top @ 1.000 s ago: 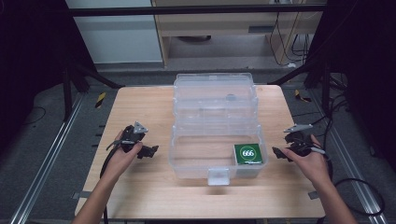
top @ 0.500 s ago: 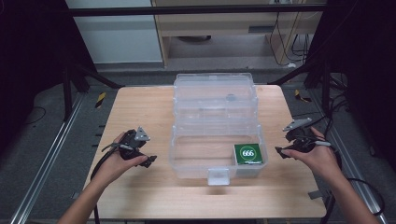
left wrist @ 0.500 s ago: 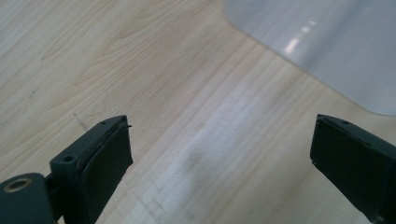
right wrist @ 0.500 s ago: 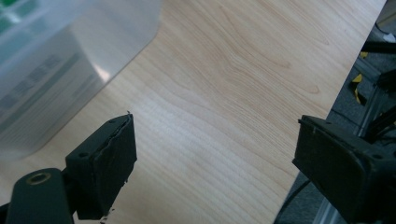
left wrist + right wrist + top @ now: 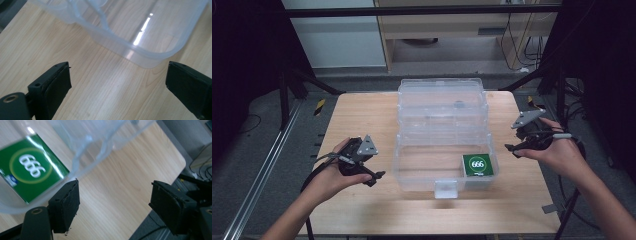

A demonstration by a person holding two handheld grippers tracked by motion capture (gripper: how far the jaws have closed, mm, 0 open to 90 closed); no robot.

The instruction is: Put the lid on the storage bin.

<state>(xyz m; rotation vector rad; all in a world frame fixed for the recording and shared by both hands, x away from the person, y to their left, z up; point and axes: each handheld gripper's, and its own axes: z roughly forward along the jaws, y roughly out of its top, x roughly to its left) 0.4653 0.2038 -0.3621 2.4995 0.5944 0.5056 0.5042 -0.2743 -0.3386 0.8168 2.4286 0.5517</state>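
Seemingly at an approach stage, both the left gripper point(image 5: 373, 176) and right gripper point(image 5: 513, 149) hover wide-jawed, empty, flanking the clear box point(image 5: 414, 162); next likely calls for reaching the green packet point(image 5: 477, 165) inside its front-right corner.

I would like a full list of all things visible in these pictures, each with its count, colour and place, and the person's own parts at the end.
Table: one, light wood, under everything.
Storage box: one, clear plastic, open, at the table's middle, its lid tipped back on the far side.
Latch tab: one, clear, on the box's near front wall.
Packet marked 666: one, green with white print, lying flat inside the box at its near right corner.
Hands: two, left and right, on either side of the box.
Tongs: two, black, each with a grey plate on top; left tongs and right tongs both open, holding nothing, apart from the box.
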